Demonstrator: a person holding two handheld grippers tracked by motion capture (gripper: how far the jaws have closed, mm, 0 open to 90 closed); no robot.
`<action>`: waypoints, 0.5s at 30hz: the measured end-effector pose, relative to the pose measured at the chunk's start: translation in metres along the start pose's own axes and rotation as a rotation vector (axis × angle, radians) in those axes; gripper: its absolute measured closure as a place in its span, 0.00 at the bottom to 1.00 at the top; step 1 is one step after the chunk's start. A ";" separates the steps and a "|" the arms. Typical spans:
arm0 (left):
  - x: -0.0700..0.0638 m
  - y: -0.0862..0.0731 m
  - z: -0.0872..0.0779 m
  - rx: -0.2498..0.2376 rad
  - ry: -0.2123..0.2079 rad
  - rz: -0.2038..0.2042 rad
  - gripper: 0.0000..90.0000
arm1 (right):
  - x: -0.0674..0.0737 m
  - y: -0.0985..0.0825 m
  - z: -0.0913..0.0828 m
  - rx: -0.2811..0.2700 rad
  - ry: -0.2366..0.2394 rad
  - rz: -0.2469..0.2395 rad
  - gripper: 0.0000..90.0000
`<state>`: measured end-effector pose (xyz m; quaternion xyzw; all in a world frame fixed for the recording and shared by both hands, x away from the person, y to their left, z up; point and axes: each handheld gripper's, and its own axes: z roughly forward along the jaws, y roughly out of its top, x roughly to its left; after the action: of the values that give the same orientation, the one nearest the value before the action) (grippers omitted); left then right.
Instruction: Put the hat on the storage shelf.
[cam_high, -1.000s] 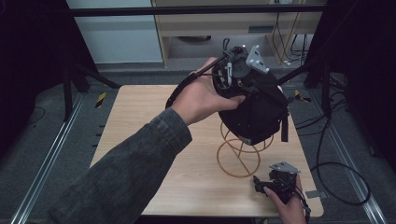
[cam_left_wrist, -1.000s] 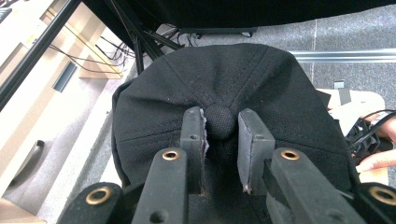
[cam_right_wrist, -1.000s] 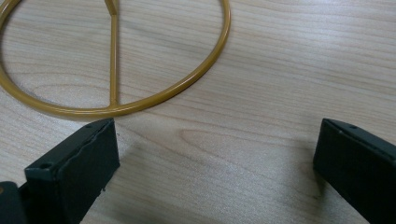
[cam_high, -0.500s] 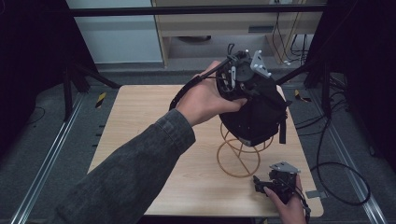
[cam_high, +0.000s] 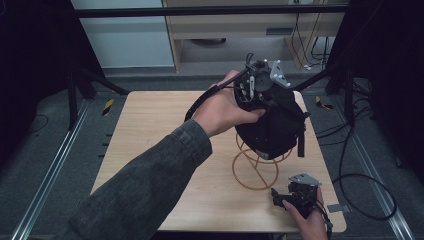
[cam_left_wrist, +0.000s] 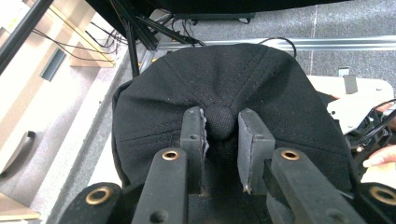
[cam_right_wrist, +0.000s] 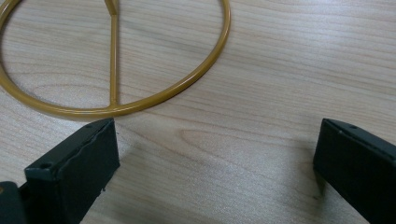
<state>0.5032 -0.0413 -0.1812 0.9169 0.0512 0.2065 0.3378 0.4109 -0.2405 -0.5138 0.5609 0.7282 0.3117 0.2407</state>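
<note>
Cap (cam_high: 272, 127) shifted; wooden table (cam_high: 150, 130), grey floor (cam_high: 45, 145).

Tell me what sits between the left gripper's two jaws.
The black cap's top button, pinched by the left gripper, in the left gripper view.

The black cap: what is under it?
Under the black cap stands a gold wire stand on the wooden table. The stand's top is covered, so contact cannot be told.

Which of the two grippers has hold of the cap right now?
The left gripper, fingers pinching the black cap's top button; the right gripper is open above bare table.
</note>
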 end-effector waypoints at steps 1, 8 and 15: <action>0.000 0.000 0.001 0.002 -0.003 -0.002 0.82 | 0.000 0.000 0.000 0.000 0.000 0.000 0.00; -0.001 -0.004 0.012 0.021 -0.009 -0.005 0.82 | 0.000 0.000 0.000 0.000 0.000 0.000 0.00; -0.001 -0.008 0.020 0.031 -0.021 -0.016 0.82 | 0.000 0.000 0.000 0.000 0.000 0.001 0.00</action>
<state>0.5112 -0.0469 -0.2003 0.9236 0.0582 0.1932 0.3259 0.4109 -0.2405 -0.5138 0.5612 0.7280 0.3116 0.2407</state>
